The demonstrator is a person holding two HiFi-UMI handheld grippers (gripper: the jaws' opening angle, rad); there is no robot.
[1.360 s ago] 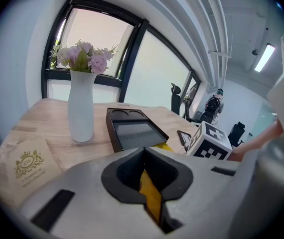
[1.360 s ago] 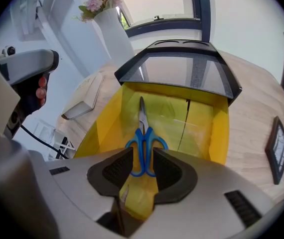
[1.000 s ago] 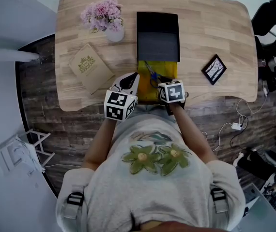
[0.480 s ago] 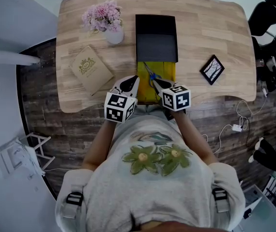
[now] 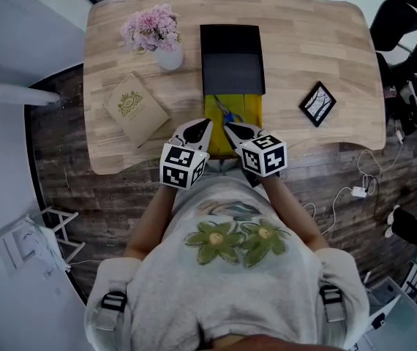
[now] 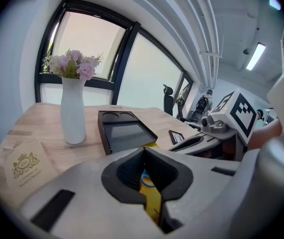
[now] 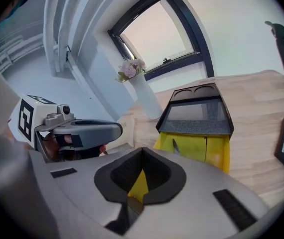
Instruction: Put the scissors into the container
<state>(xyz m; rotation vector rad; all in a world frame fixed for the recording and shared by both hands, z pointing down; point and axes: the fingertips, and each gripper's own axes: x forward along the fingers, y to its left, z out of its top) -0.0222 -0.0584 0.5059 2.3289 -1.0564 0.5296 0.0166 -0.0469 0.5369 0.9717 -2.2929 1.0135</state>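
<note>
Scissors (image 5: 222,110) are over the yellow pad (image 5: 249,108) near the tabletop's (image 5: 325,42) 6 o'clock edge, blades aimed at 11 o'clock. I see my right hand-held gripper (image 5: 231,127) closed on their handle end. The black container (image 5: 230,64) touches the pad at its 12 o'clock. My left hand-held gripper (image 5: 204,125), at 9 o'clock of the right, is closed and empty

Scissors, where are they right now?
In the head view the scissors are mid-table over the yellow sheet, just on the person's side of the black container, handle end in the shut right gripper.
</note>
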